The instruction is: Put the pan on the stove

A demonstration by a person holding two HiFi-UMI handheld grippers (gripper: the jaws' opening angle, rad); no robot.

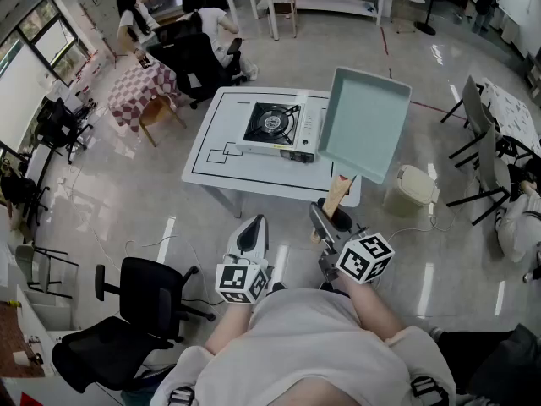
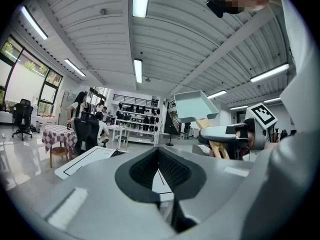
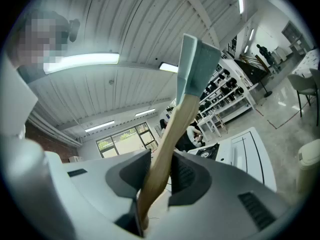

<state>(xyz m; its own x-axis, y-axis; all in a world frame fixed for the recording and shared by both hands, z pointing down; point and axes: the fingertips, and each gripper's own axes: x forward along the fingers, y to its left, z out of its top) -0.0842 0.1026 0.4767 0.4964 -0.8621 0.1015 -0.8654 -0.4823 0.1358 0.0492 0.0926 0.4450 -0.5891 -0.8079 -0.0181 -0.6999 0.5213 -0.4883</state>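
Note:
A light teal square pan (image 1: 365, 123) with a wooden handle (image 1: 338, 191) hangs in the air over the right end of the white table (image 1: 220, 163). My right gripper (image 1: 330, 218) is shut on the handle near its end, and the pan tilts up and away from it. In the right gripper view the handle (image 3: 165, 144) runs up between the pads to the pan (image 3: 200, 69). The portable gas stove (image 1: 277, 129) stands on the table, left of the pan. My left gripper (image 1: 251, 233) is in front of the table, shut and holding nothing, its pads (image 2: 172, 171) together.
A white bin (image 1: 412, 190) stands right of the table. A black office chair (image 1: 144, 299) is at my near left. People sit at desks at the back left (image 1: 211, 24), beside a checkered table (image 1: 142, 87). Folding chairs (image 1: 482, 142) stand at the right.

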